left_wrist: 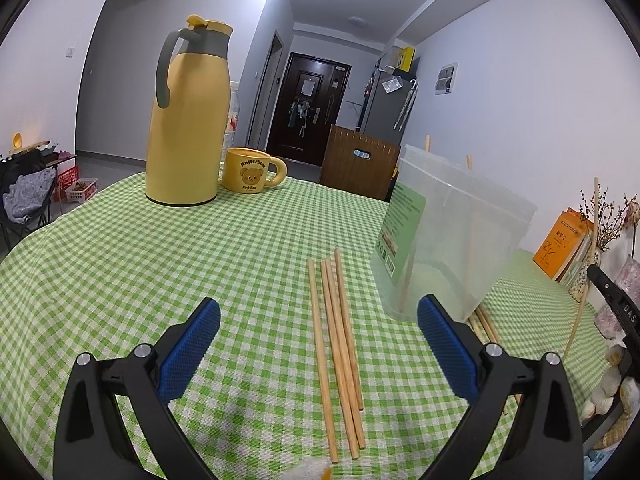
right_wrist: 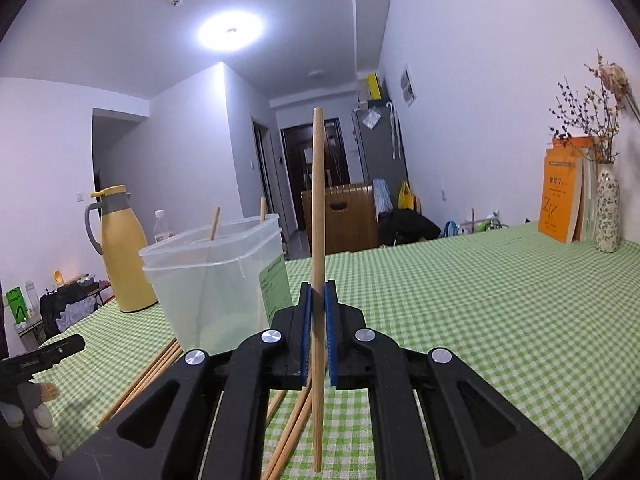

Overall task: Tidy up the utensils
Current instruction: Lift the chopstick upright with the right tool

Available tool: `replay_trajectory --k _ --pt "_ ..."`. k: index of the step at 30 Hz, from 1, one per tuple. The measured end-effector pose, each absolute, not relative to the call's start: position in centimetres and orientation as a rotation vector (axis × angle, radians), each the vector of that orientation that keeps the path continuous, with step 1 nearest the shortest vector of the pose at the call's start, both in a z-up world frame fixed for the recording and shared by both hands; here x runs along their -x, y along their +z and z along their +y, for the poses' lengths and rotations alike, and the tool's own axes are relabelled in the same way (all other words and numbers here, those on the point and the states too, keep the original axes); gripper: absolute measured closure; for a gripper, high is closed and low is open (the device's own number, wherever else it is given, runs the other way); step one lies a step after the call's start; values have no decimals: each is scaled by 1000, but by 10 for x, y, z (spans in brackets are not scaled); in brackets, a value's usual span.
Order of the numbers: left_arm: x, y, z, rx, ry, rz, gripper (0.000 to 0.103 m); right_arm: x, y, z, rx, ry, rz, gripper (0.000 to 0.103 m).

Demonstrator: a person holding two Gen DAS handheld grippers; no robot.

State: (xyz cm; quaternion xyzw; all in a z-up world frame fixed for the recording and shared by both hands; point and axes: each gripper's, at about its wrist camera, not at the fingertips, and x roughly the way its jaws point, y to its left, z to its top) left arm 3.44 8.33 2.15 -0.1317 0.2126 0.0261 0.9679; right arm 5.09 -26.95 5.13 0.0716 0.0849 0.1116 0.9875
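Several wooden chopsticks [left_wrist: 340, 352] lie side by side on the green checked tablecloth, straight ahead of my left gripper [left_wrist: 318, 304], which hangs open above them with nothing between its blue pads. A translucent plastic container [left_wrist: 452, 240] stands to the right of them, with two chopsticks leaning inside it. My right gripper [right_wrist: 318, 286] is shut on one chopstick [right_wrist: 318, 200], held nearly upright just right of the container [right_wrist: 216, 280]. The sticks in the container [right_wrist: 215, 224] poke above its rim. More chopsticks [right_wrist: 156, 368] lie on the cloth at the container's foot.
A tall yellow thermos jug [left_wrist: 188, 120] and a yellow bear mug [left_wrist: 250, 170] stand at the far side of the table. Orange books [right_wrist: 560, 196] and a vase of dried flowers [right_wrist: 608, 216] sit against the right wall. A brown wooden chair back [left_wrist: 360, 164] is beyond the table edge.
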Motion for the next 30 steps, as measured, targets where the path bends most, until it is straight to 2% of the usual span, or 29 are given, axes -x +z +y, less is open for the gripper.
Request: replay_trajectory --k 17,30 --pt "-40 20 85 268 63 471 7 -43 48 -256 -81 230 147 96" --pt "-71 37 79 211 58 698 7 -42 47 -255 -69 226 143 96"
